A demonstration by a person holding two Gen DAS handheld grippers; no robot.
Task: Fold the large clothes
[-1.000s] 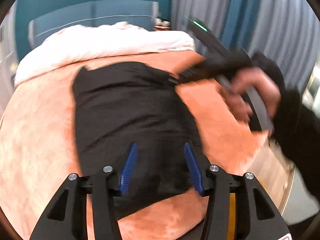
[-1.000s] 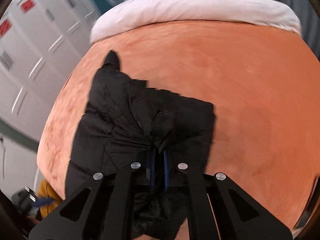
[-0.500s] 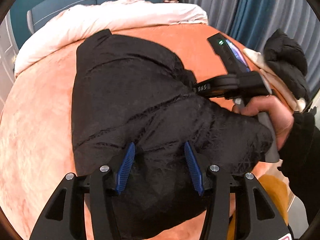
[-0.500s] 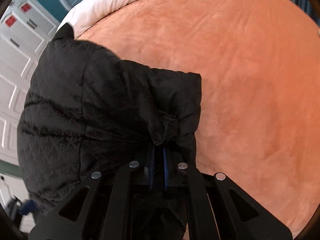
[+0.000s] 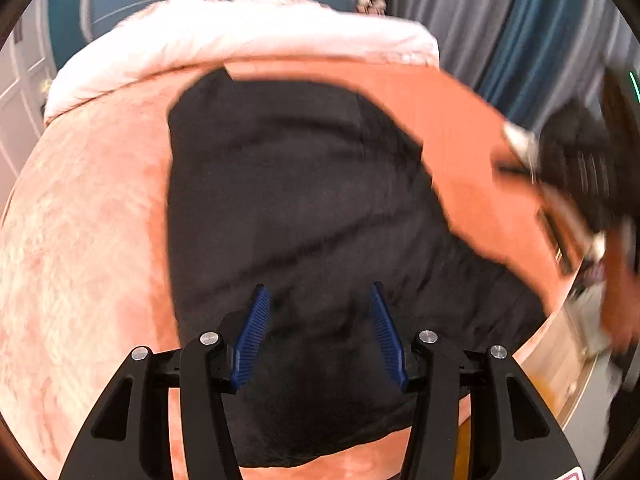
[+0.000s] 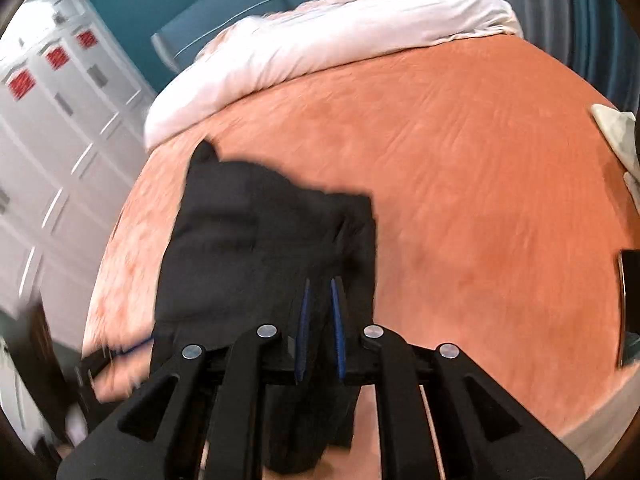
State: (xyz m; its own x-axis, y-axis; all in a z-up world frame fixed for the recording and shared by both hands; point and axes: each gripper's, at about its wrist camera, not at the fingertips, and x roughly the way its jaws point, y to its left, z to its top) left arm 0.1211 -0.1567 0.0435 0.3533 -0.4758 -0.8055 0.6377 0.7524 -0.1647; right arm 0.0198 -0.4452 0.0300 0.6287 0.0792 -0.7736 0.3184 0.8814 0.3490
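Black quilted padded jacket (image 5: 288, 208) lies on the orange plush bed cover (image 6: 460, 184), near the bed's foot edge, white duvet (image 6: 320, 52) bunched at the far end. Left hand-held gripper (image 5: 318, 328) hovers over the jacket's near part, jaws wide apart, gripping nothing. Right hand-held gripper (image 6: 320, 320) is clamped on a bunched fold of the jacket's edge. Step looks like mid-fold, one side being carried over. Next move likely needs laying that flap flat across the body, then releasing. Frames are motion-blurred.
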